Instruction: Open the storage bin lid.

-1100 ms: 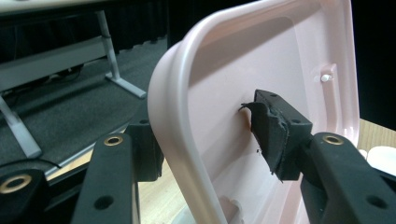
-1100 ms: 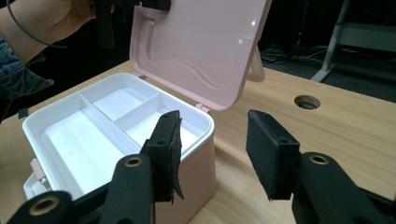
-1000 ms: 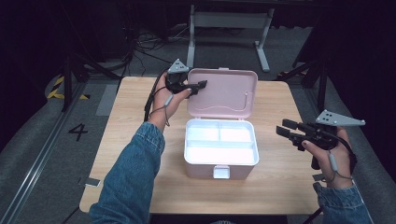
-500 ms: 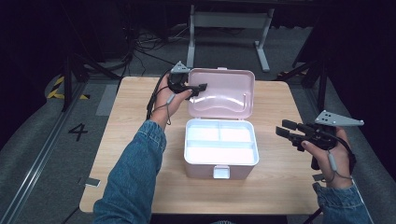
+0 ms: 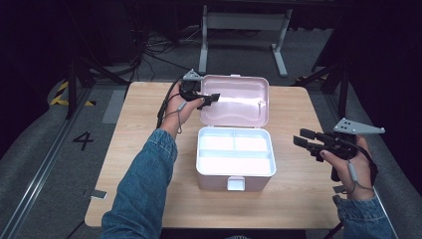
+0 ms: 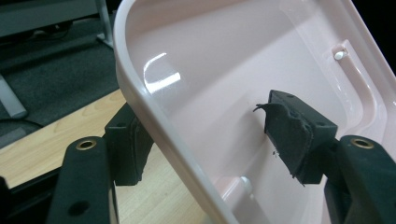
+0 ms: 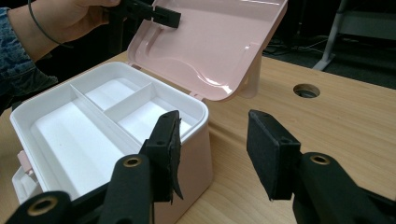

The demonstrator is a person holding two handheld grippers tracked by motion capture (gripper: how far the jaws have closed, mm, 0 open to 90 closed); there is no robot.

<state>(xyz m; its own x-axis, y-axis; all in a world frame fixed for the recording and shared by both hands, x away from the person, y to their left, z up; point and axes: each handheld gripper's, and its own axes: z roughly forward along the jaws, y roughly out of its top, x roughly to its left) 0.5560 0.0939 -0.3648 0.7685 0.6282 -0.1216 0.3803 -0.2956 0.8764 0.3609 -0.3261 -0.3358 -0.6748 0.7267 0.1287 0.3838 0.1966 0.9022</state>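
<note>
A pink box (image 5: 219, 181) with a white divided tray stands mid-table, its lid (image 5: 239, 99) raised and leaning back. My left gripper (image 5: 211, 98) is at the lid's left edge. In the left gripper view the lid's rim (image 6: 154, 116) runs between the jaws of that gripper (image 6: 210, 140). The jaws have just been opening and the pads stand off the rim. My right gripper (image 5: 300, 138) hovers open to the right of the box with nothing between its pads. In the right gripper view that gripper (image 7: 219, 149) points past the box's corner (image 7: 187, 154) toward the lid (image 7: 210, 46) and the left gripper (image 7: 159, 14).
The wooden table (image 5: 308, 119) has a round cable hole (image 7: 307, 90) behind the box on the right. A white latch (image 5: 236, 183) sits on the box's front wall. A metal stand (image 5: 239, 20) stands on the floor beyond the table's far edge.
The left gripper's jaws have spread apart at the lid's edge and the left hand has sunk a little. The right gripper has stayed where it was.
</note>
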